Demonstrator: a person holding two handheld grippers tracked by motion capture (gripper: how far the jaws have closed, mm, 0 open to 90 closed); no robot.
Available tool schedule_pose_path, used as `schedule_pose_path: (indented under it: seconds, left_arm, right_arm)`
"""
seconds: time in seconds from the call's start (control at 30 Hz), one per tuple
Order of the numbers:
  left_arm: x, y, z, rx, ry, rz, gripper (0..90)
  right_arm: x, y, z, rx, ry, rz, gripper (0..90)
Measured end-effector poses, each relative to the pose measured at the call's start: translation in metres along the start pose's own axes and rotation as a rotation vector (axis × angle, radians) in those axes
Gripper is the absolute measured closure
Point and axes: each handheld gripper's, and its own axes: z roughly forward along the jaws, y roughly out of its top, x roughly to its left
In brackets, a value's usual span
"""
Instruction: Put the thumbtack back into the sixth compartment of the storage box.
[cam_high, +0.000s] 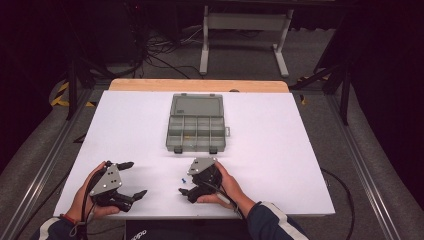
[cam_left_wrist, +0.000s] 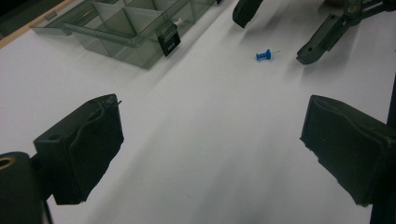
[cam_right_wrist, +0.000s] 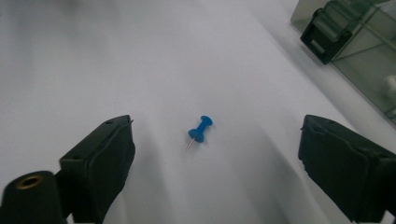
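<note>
White tabletop (cam_high: 135, 125): left hand-held gripper (cam_high: 131, 179) near front edge, jaws wide, empty. Blue pushpin (cam_right_wrist: 200, 131) lies flat between right hand-held gripper (cam_high: 186, 181) wide jaws, apparently untouched. Grey compartment box (cam_high: 196, 123) open, farther back.

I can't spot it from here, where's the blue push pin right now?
The blue push pin lies on its side on the white table, between the open jaws of the right gripper, just in front of the grey compartment box.
</note>
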Motion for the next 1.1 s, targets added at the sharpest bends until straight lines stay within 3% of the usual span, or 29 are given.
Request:
schedule_pose_path:
  seconds: [0.2, 0.5, 0.53, 0.6, 0.73, 0.87, 1.1]
  left_arm:
    - [-0.0001, 0.0, 0.0004, 0.003, 0.001, 0.001, 6.1]
    - [-0.0003, 0.0001, 0.0009, 0.01, -0.002, 0.008, 6.1]
    - [-0.0003, 0.0001, 0.001, 0.009, -0.003, 0.008, 6.1]
    - [-0.0002, 0.0, 0.0009, 0.009, -0.003, 0.008, 6.1]
    - [-0.0004, 0.0001, 0.0009, 0.01, -0.002, 0.007, 6.2]
    - [-0.0005, 0.0002, 0.001, 0.01, -0.005, 0.009, 6.1]
    - [-0.0002, 0.0001, 0.0013, 0.009, -0.006, 0.009, 6.1]
  right_arm:
    - [0.0012, 0.0012, 0.0024, 0.007, 0.016, 0.009, 24.6]
    - [0.0008, 0.0062, 0.0046, 0.001, 0.027, 0.033, 51.0]
    - [0.0005, 0.0065, 0.0045, -0.001, 0.028, 0.032, 58.4]
    - [0.0004, 0.0064, 0.0043, -0.002, 0.032, 0.027, 61.2]
    - [0.0013, 0.0065, 0.0034, 0.002, 0.049, 0.019, 76.0]
    - [0.0024, 0.0067, 0.0032, 0.004, 0.058, 0.011, 83.2]
    - [0.0027, 0.007, 0.0028, 0.006, 0.061, 0.012, 84.0]
